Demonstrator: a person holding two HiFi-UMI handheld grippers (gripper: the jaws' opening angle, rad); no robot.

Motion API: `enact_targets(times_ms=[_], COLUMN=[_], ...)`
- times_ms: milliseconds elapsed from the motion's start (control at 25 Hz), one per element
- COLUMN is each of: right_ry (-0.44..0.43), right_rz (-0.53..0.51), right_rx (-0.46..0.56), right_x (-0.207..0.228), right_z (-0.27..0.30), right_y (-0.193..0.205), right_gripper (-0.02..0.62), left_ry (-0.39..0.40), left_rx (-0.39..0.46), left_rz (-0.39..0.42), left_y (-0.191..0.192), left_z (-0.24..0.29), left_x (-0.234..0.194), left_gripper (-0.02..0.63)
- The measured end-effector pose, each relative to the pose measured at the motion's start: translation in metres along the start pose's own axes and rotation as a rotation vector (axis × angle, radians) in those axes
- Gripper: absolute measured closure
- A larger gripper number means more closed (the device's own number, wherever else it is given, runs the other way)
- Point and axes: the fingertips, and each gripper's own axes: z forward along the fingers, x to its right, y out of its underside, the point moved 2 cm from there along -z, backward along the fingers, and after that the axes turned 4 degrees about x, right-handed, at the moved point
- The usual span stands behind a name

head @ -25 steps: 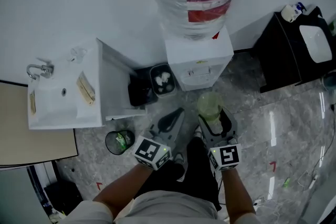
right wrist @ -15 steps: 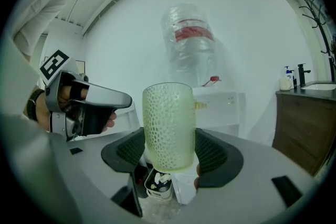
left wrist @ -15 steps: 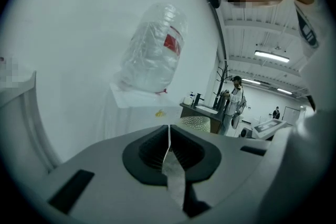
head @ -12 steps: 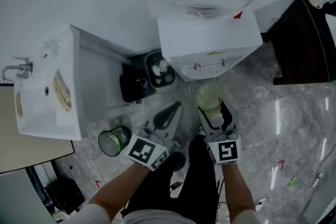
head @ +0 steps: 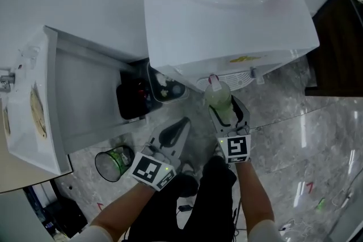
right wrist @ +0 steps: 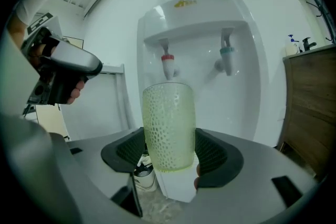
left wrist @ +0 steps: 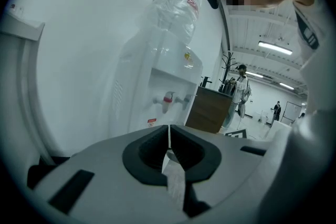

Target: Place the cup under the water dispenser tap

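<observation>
My right gripper (head: 226, 112) (right wrist: 169, 157) is shut on a pale green dimpled cup (right wrist: 168, 126) (head: 218, 98), held upright. The cup's rim sits just below and in front of the red tap (right wrist: 167, 64) (head: 212, 81) of the white water dispenser (head: 227, 37) (right wrist: 202, 44); a blue tap (right wrist: 226, 58) is to its right. My left gripper (head: 173, 136) (left wrist: 168, 150) hangs lower left of the dispenser, jaws shut with nothing between them. A large clear water bottle (left wrist: 176, 5) tops the dispenser.
A white sink cabinet (head: 62, 99) stands left of the dispenser, with a dark bin (head: 133, 100) and a bin with white scraps (head: 164, 86) between them. A green-lined waste basket (head: 113, 162) is on the marble floor. A dark wooden cabinet (head: 340, 48) stands right. People (left wrist: 240, 89) stand far off.
The view has closed in on the dispenser. My right gripper carried the cup forward and up until it stands at the red tap. The left gripper stayed low beside it.
</observation>
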Motion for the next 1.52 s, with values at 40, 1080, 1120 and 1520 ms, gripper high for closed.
enact_targets(times_ms=[40,1080,1120,1520], right_ry=[-0.002,-0.058,-0.06,-0.004], right_rz=[-0.001,-0.075,-0.07,-0.005], right_rx=[0.003,-0.098,-0.106,-0.166], right_x=[0.0,0.002,0.003,0.004], right_z=[0.007,0.07,0.068,0.014], right_y=[0.005,0.057,0.056,0.021], right_gripper=[0.285,0.284,0.284,0.278], left_ry=[-0.001,-0.051,-0.051,-0.037], left_rx=[-0.007,-0.055,-0.057,-0.088], left_rz=[0.001,-0.049,-0.054,-0.08], left_y=[0.007,0.043,0.041,0.012], left_z=[0.001,0.003,0.002,-0.008], left_x=[-0.003,-0.025,-0.024,-0.002], left_gripper=[0.588,0.588,0.588,0.588])
